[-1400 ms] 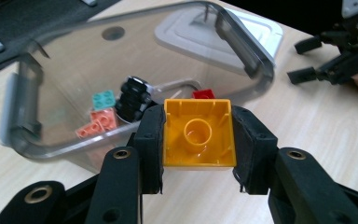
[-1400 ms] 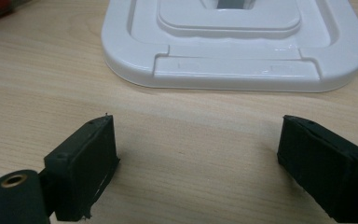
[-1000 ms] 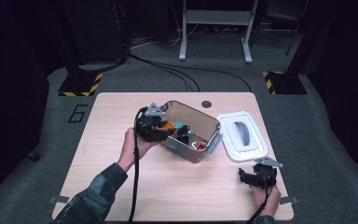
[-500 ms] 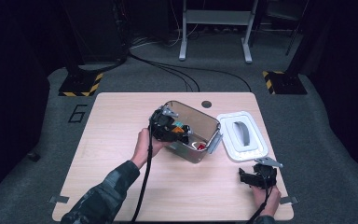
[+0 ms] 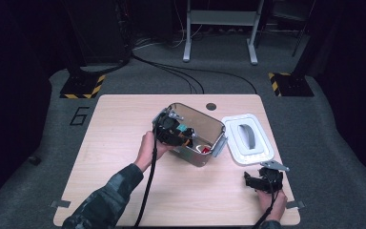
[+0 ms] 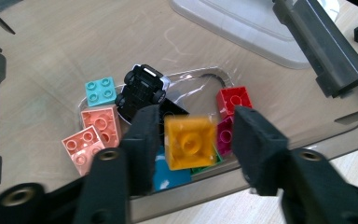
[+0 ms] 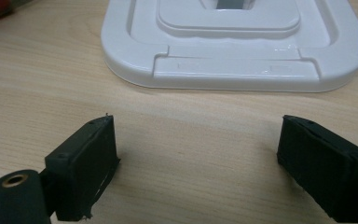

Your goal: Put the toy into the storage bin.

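My left gripper is over the open clear box, which stands near the middle of the table. Its jaws have just been opening, and the orange brick is between them. In the left gripper view there is a thin gap on each side of this brick, so the pads do not press on it; the brick looks a little blurred and I cannot tell if it already lies on the other pieces. Below it, on the bottom of the box, I see a black toy car, a teal brick, two salmon bricks, a red brick, a magenta brick and a blue piece with some green beside it.

My right gripper rests low over the table near the right front corner, its jaws wide apart with nothing between them. Just in front of it lies the white lid, flat on the wood, to the right of the box and touching nothing of my gripper
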The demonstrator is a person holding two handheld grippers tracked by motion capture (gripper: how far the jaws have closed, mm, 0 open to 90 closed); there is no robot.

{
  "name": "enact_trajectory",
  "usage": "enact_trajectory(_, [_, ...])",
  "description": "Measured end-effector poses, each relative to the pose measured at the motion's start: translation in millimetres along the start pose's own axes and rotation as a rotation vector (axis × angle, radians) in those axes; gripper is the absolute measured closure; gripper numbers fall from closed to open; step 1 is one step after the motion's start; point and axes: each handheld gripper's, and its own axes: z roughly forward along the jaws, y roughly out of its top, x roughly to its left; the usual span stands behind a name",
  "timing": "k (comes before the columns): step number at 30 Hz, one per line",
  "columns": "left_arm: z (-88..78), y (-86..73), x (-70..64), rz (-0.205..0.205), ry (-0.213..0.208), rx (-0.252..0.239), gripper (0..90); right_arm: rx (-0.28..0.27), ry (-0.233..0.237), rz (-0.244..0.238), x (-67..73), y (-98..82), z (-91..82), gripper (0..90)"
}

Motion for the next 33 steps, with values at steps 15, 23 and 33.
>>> enact_trajectory(15, [-47.8,-40.1,-6.8,0.03,0.061,-0.1,17.9,0.001,0.001,-0.003,0.1,0.1,0.1,10.9])
enact_trajectory(23, [-56.1,-86.6,6.4,-0.02,0.111,-0.122,14.4,0.01,0.004,-0.008,0.3,1.0,0.2,10.1])
enact_trajectory(33, [-48.2,-145.4,24.1,-0.065,0.195,-0.09,8.4,0.019,0.023,-0.023,-3.8,18.6,-6.1,8.3])
